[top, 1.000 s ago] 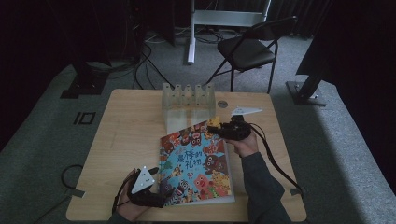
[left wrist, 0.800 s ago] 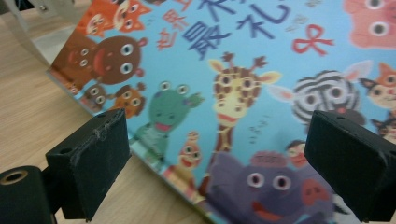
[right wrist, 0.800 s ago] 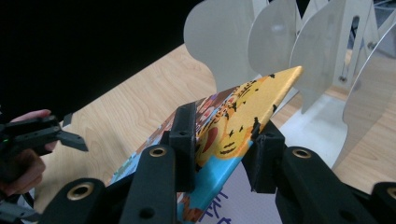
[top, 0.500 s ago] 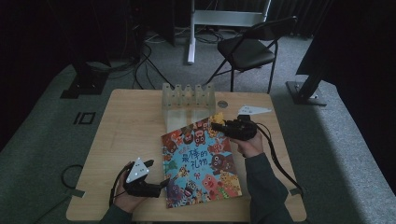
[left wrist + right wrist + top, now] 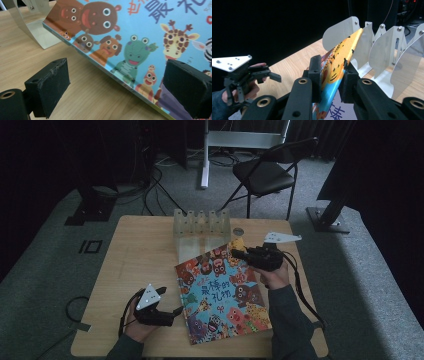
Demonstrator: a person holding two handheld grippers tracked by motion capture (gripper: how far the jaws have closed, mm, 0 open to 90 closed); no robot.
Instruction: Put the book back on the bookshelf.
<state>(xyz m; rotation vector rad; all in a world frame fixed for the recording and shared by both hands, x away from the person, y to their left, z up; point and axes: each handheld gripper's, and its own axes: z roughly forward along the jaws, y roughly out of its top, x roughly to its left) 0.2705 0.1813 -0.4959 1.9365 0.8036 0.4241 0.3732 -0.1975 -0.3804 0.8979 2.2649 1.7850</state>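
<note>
- Colourful cartoon-animal picture book (image 5: pixel 222 292) lies near table centre, its 1 o'clock corner pinched between the closed jaws of the right gripper (image 5: pixel 239 253) and lifted.
- Left gripper (image 5: pixel 172 312), jaws open, waits beside the book's 8 o'clock edge.
- Left to do, likely: slotting the book into the translucent divider rack (image 5: pixel 201 222) at 12 o'clock.

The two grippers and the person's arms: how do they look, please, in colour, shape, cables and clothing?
Both the left gripper and the right gripper are black, with blocky black jaws. Each carries a pale grey three-cornered plate with small holes on top and trails a black cable. The right arm wears a dark greyish sleeve.
</note>
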